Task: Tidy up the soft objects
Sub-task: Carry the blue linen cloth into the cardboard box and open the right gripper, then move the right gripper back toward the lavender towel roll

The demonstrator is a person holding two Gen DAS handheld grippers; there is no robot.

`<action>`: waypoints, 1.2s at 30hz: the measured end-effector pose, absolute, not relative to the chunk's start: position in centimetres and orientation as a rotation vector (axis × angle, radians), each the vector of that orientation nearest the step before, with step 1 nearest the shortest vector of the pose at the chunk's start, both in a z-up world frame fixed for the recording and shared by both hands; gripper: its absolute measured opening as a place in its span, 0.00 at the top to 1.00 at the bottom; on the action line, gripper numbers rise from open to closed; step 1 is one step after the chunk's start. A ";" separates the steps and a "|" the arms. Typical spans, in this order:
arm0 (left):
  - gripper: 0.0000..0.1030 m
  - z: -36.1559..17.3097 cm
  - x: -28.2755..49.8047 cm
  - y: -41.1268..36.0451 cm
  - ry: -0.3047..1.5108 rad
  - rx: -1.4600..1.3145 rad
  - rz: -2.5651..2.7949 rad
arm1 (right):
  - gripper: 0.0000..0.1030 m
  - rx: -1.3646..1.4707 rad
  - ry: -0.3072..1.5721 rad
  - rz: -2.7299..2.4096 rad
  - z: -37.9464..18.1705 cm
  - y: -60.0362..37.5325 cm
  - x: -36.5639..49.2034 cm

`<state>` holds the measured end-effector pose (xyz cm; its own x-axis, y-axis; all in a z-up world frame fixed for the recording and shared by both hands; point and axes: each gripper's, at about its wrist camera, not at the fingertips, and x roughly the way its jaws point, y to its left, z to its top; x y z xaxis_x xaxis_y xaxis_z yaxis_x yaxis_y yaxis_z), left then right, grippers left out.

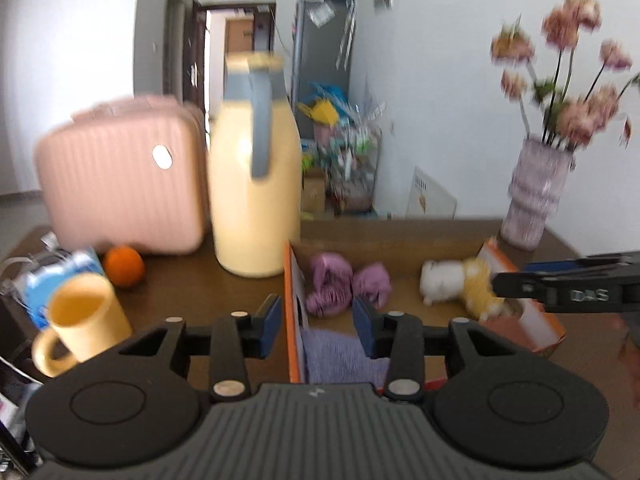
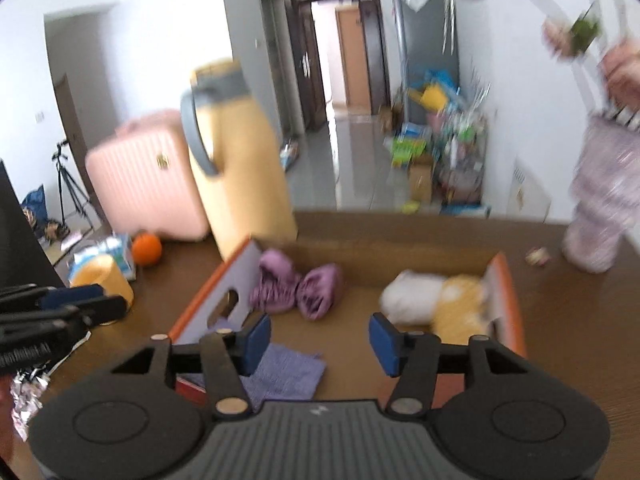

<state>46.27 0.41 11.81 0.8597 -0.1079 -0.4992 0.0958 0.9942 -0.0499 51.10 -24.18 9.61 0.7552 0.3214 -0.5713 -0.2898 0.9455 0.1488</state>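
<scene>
An open cardboard box [image 1: 400, 236] [image 2: 384, 248] with orange sides sits on the brown table. Inside lie a crumpled purple soft item [image 1: 344, 286] [image 2: 296, 284], a white and yellow plush toy [image 1: 460, 284] [image 2: 436, 300] and a folded lavender cloth [image 1: 340, 356] [image 2: 284, 372]. My left gripper [image 1: 316, 324] is open and empty, straddling the box's left wall above the cloth. My right gripper [image 2: 320, 338] is open and empty over the box's near part; it also shows in the left wrist view [image 1: 560, 288] by the plush toy.
A pink case [image 1: 120, 176] [image 2: 148, 176], a tall yellow jug [image 1: 256, 168] [image 2: 236, 160], an orange [image 1: 125, 266] [image 2: 147, 249], a yellow mug [image 1: 80, 320] [image 2: 104, 280] and a blue-white pack [image 1: 52, 280] stand left of the box. A flower vase [image 1: 536, 192] [image 2: 604, 188] stands at the right.
</scene>
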 end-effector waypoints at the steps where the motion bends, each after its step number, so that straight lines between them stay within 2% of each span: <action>1: 0.52 12.6 45.3 0.5 0.505 -0.025 -0.105 | 0.37 0.042 0.608 0.326 10.4 -24.8 50.0; 2: 0.49 13.3 44.2 0.6 0.483 -0.025 -0.104 | 0.31 0.024 0.579 0.319 11.4 -25.6 48.8; 3: 0.48 13.7 43.3 0.6 0.466 -0.022 -0.104 | 0.29 0.014 0.555 0.313 12.0 -26.3 47.5; 10: 0.44 15.3 38.3 -1.0 0.413 0.003 -0.096 | 0.29 0.061 0.487 0.269 13.9 -30.1 41.1; 13: 0.41 14.1 35.0 -1.1 0.375 -0.017 -0.097 | 0.25 0.069 0.440 0.258 13.5 -30.5 37.7; 16: 0.41 10.6 30.3 -1.2 0.366 -0.014 -0.091 | 0.17 0.058 0.378 0.299 10.9 -30.6 32.5; 24: 0.31 2.2 20.0 -1.5 0.439 -0.042 -0.144 | 0.17 0.129 0.454 0.367 1.5 -30.5 21.6; 29: 0.31 -0.9 19.4 -1.7 0.537 -0.021 -0.153 | 0.17 0.173 0.535 0.405 -1.5 -29.9 19.4; 36: 0.31 -0.9 20.6 -0.8 0.544 -0.059 -0.121 | 0.17 0.222 0.536 0.409 -1.8 -29.1 19.6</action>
<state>20.61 -0.82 -0.95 0.8487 -0.1300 -0.5126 0.0988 0.9912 -0.0878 19.60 -29.14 -1.80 0.7818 0.4327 -0.4490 -0.3186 0.8961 0.3090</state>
